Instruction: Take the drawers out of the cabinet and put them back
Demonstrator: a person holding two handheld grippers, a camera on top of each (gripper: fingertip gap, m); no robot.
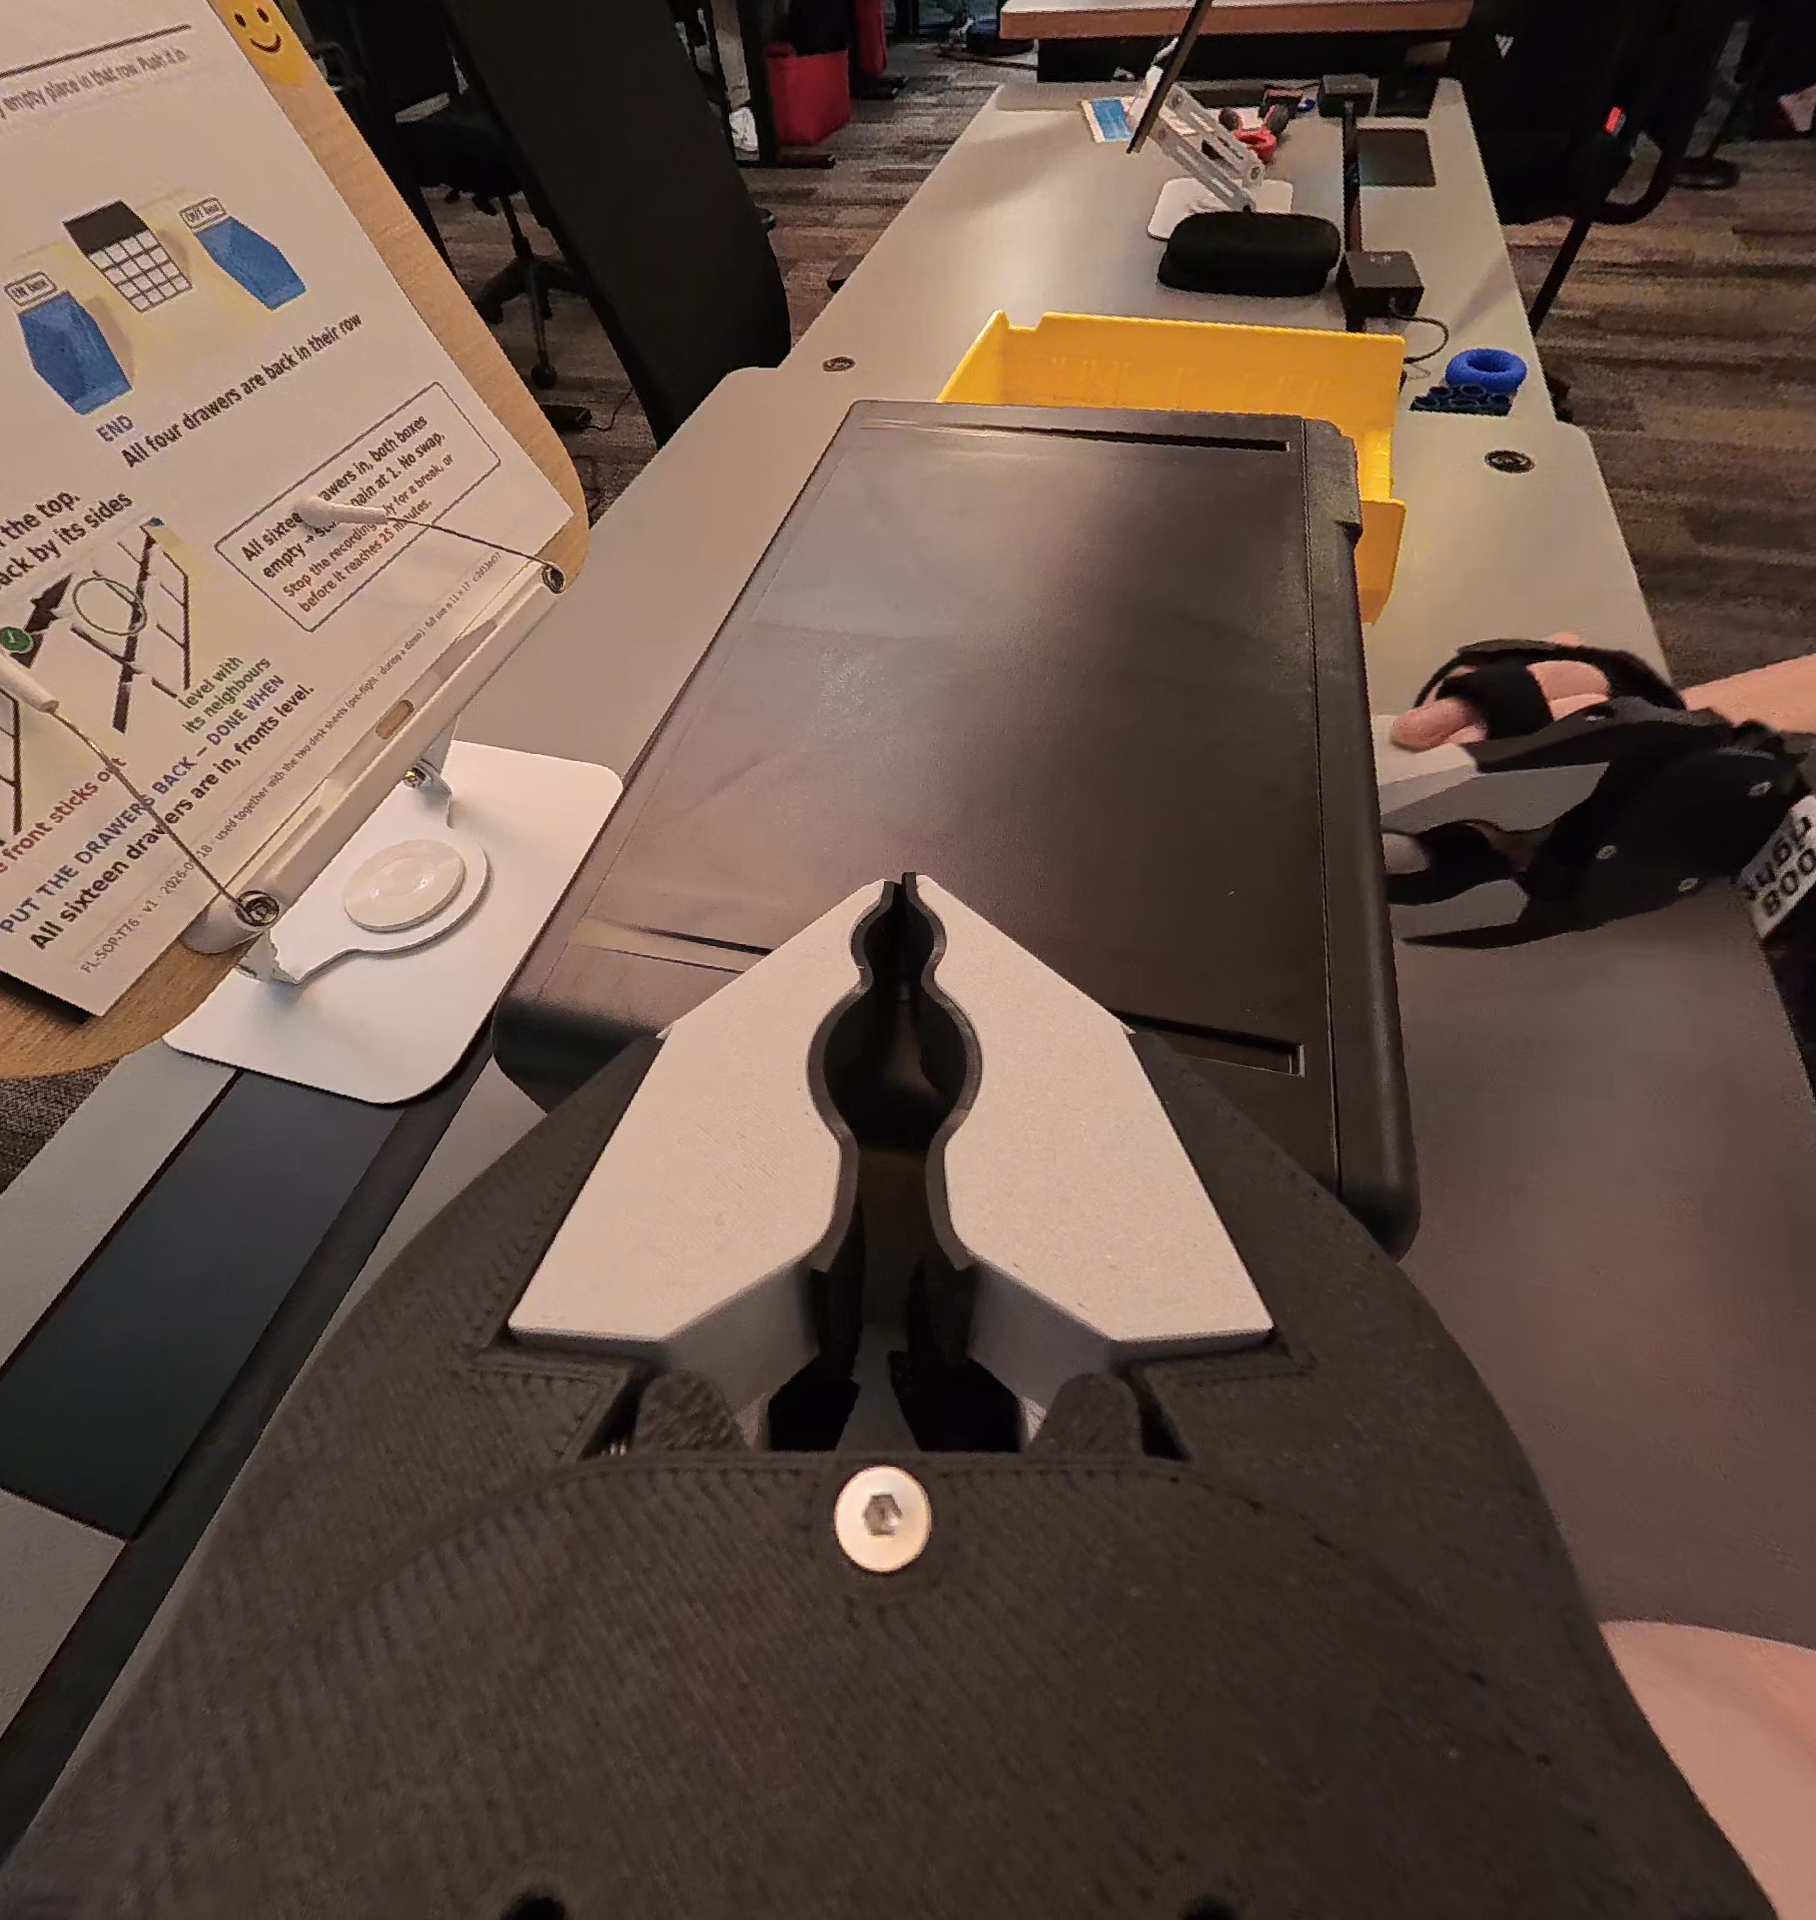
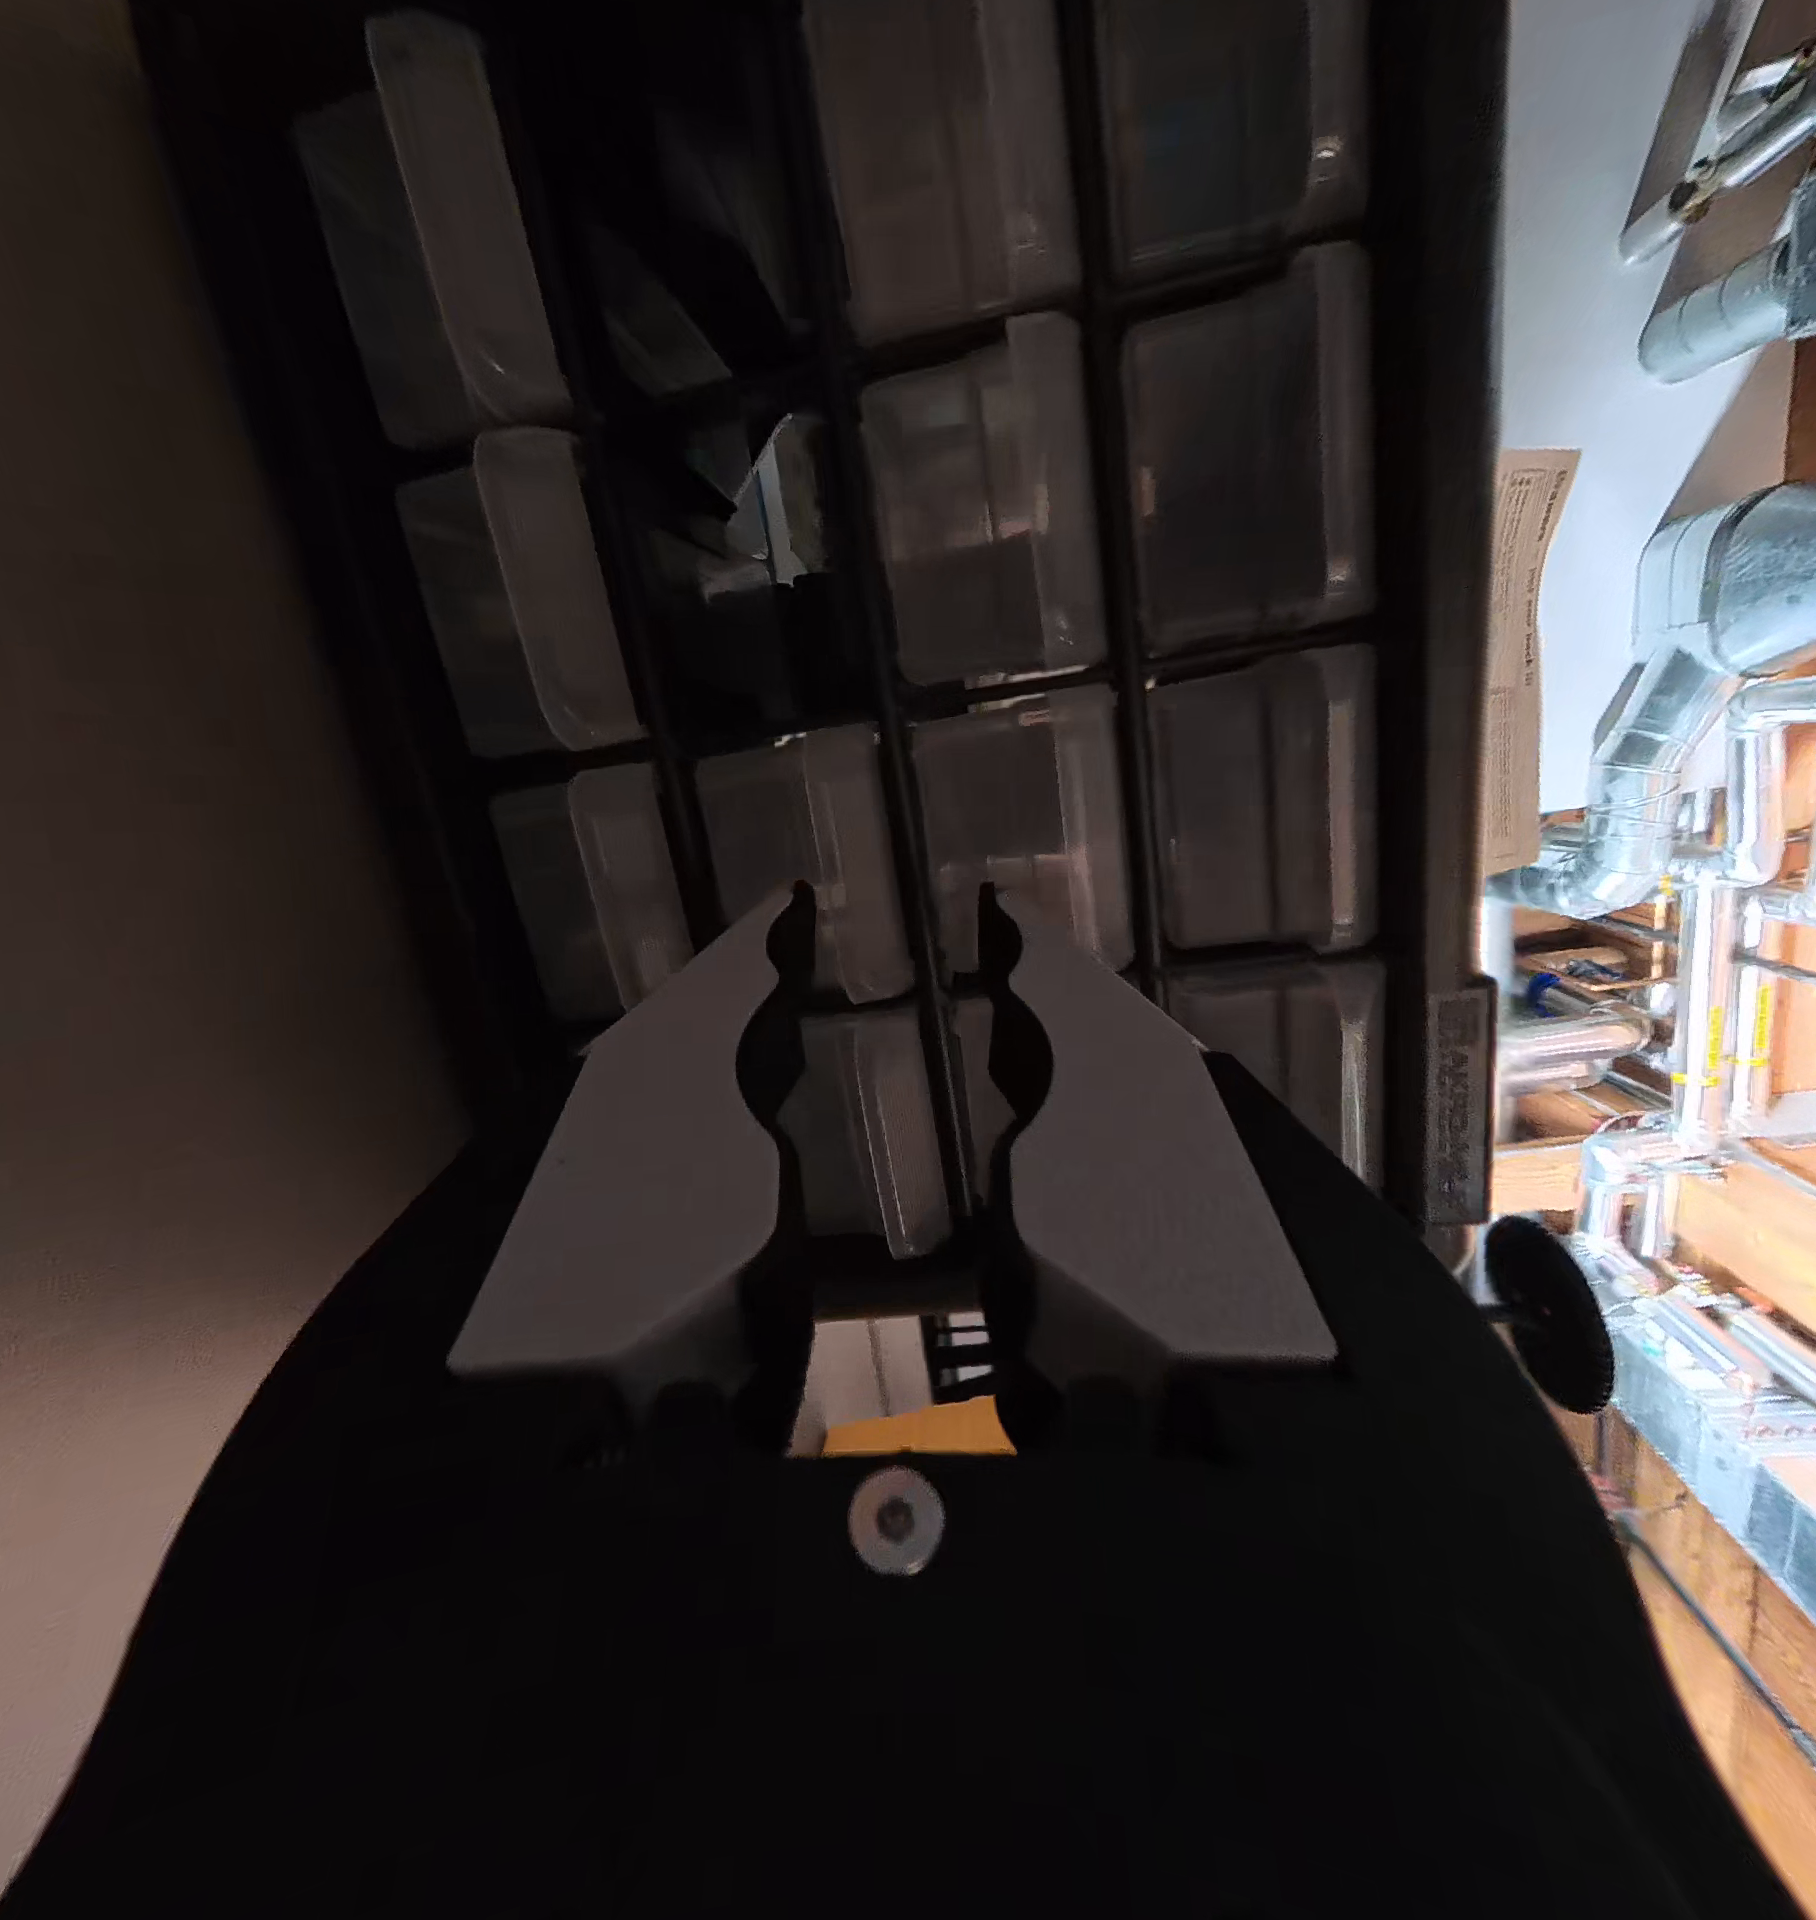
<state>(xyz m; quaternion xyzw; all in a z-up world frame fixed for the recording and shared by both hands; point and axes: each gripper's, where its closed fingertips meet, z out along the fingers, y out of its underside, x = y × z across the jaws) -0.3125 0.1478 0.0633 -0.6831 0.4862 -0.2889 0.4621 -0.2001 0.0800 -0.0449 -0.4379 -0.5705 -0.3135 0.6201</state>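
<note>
While the left gripper [image 1: 906,883] rests over the near end of the cabinet [image 1: 1039,727], its fingers [image 1: 738,1122] are closed tip to tip on nothing, seemingly pressing down on the black top panel to steady the unit. At far left in the left wrist view, an instruction sheet [image 1: 208,416] leans on a white stand [image 1: 405,935] on the grey tabletop [image 1: 1558,1247]; a yellow bin [image 1: 1174,364] sits behind the cabinet, touching or just beside its far end. At right in that view, the right gripper [image 1: 1455,790] reaches toward the cabinet's front face.

In the right wrist view, which is rolled sideways, the right gripper [image 2: 893,904] has its fingers [image 2: 1143,1174] apart, and a translucent drawer [image 2: 873,1122] lies in the gap between them; whether the pads touch it cannot be told. Most cells of the grid hold clear drawers; one cell [image 2: 727,520], up and to the left of the fingers, looks open or holds something skewed, but the dark, blurred frame leaves this uncertain.

Risks, as judged from this pose:
- Fingers closing on the black divider [image 2: 935,1039] instead of the drawer lip would give a false grip and a slip.
- A pull off the drawer's axis could jam it in its cell.
- If the left gripper's downward hold is light, a stiff drawer could drag or tip the whole cabinet forward.
- Poor light on the cabinet front makes misalignment likelier.
</note>
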